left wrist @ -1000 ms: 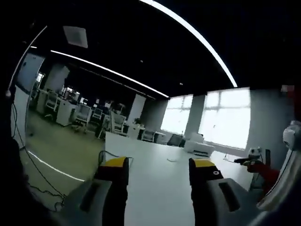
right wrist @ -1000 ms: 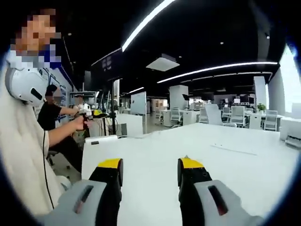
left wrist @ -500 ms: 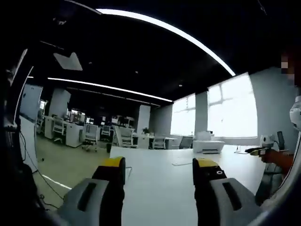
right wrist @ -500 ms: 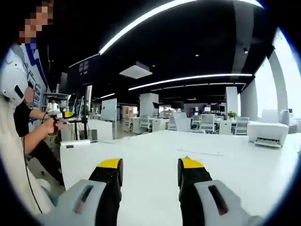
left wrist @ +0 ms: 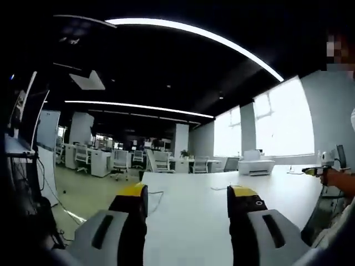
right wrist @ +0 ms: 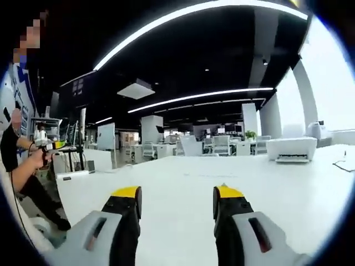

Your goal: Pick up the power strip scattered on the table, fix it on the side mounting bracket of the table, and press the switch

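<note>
While both sets of yellow-tipped jaws are held apart and empty, the left gripper (left wrist: pixel 187 195) and right gripper (right wrist: pixel 176 197) are raised over a white table (right wrist: pixel 183 180); a printer (right wrist: pixel 292 149) is seen beyond.

- Big open-plan office with a dark ceiling (left wrist: pixel 166 72) and long white light strips (right wrist: pixel 194 14) curving across it
- Bright windows (left wrist: pixel 277 119) along one wall
- Huge white table (right wrist: pixel 183 183) up front
- White desks and office chairs (left wrist: pixel 119 160) further back, white printer (right wrist: pixel 291 148) on the table
</note>
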{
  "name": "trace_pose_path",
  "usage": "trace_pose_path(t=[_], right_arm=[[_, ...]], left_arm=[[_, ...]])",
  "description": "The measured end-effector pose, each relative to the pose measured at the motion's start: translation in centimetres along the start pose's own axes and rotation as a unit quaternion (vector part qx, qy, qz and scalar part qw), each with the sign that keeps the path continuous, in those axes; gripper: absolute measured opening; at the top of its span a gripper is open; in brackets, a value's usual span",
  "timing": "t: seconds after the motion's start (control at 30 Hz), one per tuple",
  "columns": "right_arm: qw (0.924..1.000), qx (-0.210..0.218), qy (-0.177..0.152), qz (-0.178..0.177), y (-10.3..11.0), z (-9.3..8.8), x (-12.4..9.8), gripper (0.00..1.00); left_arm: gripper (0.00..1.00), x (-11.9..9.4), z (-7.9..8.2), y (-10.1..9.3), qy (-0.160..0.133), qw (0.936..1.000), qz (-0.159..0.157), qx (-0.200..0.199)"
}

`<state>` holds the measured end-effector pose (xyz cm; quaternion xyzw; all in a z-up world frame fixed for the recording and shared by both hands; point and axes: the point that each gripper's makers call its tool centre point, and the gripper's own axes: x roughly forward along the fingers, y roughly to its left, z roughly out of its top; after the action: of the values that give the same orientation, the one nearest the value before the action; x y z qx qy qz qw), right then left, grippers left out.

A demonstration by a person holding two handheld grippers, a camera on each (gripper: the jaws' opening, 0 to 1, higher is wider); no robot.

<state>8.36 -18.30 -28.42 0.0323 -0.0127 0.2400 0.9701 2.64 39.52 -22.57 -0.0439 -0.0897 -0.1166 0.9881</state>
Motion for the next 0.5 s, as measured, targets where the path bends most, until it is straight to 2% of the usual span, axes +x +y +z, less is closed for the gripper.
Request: trace_pose_path(t=[0.27, 0.37, 0.5], right_arm=[[0.9986, 0.002, -0.006, -0.052, -1.8, -0.5, -0.7, 0.48], [0.9975, 0.001, -0.003, -0.07, -2.5, -0.5, -0.7, 0.48], [0.9954, 0.011, -0.019, -0.093, -3.7, 0.3, -0.6, 0.48]], left_arm=[[0.62, 1.3, -1.1, 0.0, 0.017, 0.9998, -0.013, -0.004], [0.61, 1.4, -1.7, 0.7, 0.033, 0.9993, 0.003, 0.016], [0.62, 1.4, -2.2, 0.9, 0.032, 0.9995, 0.006, -0.002]])
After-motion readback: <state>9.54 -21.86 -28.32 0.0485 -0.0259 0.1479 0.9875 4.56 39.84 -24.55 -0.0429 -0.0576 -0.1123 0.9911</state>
